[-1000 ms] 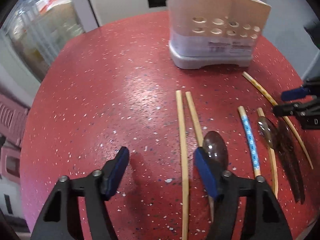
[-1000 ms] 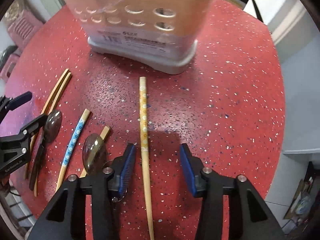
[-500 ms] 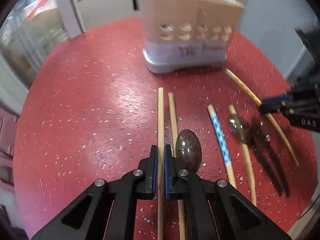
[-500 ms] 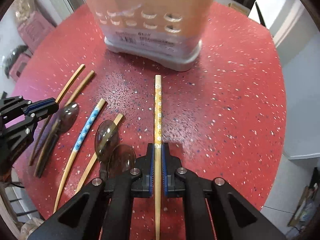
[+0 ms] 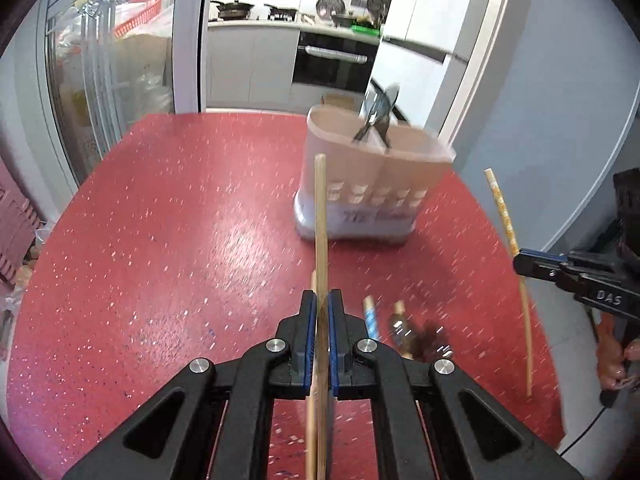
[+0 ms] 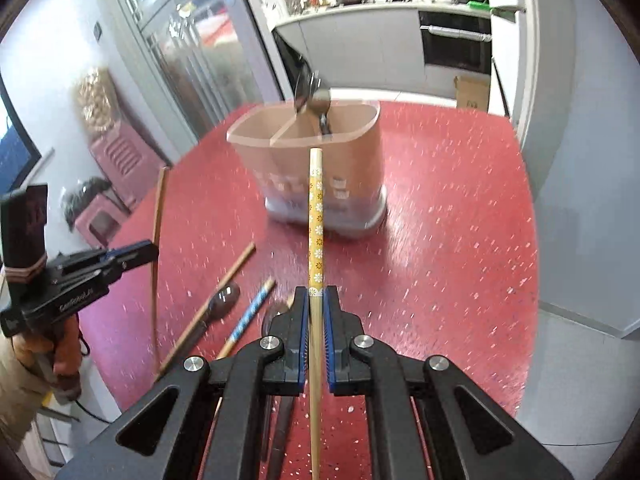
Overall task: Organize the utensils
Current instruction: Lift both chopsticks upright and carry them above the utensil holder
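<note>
Both wrist views look forward along their claws, raised over the near side of the red table (image 5: pixel 160 220), sharing the far utensil holder (image 6: pixel 320 168).

Divided holder (image 6: pixel 320 168) on table (image 6: pixel 440 240), spoons (image 6: pixel 316 104) inside, chopsticks (image 6: pixel 250 314) and spoon (image 6: pixel 224 300) lying before it
</note>
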Action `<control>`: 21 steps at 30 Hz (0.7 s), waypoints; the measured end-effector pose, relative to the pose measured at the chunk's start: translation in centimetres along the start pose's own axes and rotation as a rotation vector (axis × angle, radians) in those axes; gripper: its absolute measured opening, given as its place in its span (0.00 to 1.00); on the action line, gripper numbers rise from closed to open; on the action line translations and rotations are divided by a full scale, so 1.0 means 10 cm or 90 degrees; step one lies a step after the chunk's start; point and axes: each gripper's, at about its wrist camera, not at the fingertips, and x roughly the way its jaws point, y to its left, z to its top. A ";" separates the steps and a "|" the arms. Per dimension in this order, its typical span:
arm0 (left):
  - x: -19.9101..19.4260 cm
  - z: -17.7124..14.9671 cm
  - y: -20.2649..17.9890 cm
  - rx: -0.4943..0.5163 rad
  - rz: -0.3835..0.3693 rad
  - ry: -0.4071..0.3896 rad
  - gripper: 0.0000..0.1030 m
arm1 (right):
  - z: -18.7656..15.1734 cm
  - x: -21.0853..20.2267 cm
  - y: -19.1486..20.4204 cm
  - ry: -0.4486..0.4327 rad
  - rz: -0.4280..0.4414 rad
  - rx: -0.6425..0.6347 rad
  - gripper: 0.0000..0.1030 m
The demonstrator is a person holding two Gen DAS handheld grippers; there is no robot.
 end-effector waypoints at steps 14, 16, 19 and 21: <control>-0.54 1.08 -0.15 -0.011 -0.037 -0.150 0.32 | 0.86 -0.35 -0.03 -0.159 0.016 0.034 0.08; -0.54 1.27 -0.17 -0.010 -0.045 -0.161 0.32 | 1.01 -0.34 -0.02 -0.168 0.017 0.032 0.08; -0.53 1.54 -0.20 -0.007 -0.048 -0.183 0.32 | 1.24 -0.33 -0.01 -0.187 0.014 0.026 0.08; -0.51 1.66 -0.20 -0.009 -0.047 -0.198 0.32 | 1.42 -0.29 0.00 -0.202 0.013 0.025 0.08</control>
